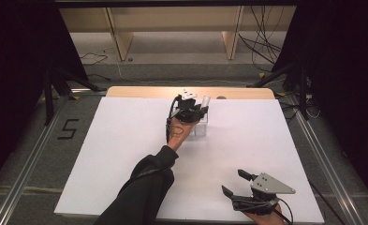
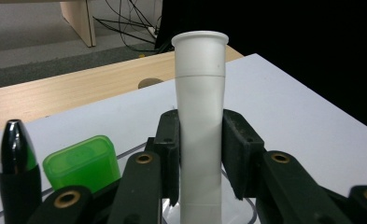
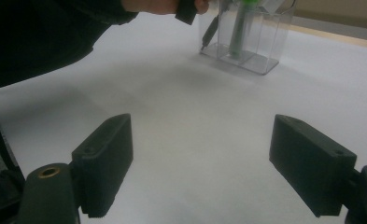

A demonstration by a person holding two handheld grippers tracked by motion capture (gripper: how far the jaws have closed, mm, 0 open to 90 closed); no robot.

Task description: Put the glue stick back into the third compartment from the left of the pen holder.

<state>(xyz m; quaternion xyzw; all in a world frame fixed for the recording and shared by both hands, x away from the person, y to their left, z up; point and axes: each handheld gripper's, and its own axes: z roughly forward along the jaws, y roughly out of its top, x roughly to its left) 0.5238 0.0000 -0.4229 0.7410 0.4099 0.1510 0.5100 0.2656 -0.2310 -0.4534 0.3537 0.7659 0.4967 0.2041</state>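
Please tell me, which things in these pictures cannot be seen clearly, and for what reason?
- White tube, left gripper view: its bottom is cut off by the lower edge, and the left hand-held gripper covers its sides.
- Clear holder, high view: too small to count its contents, partly behind the hand.
- Green cap: its body is hidden by the jaw.

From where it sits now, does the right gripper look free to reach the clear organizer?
Probably yes: the right gripper is open and holds nothing, with bare white table between it and the clear organizer, though the left gripper works there.
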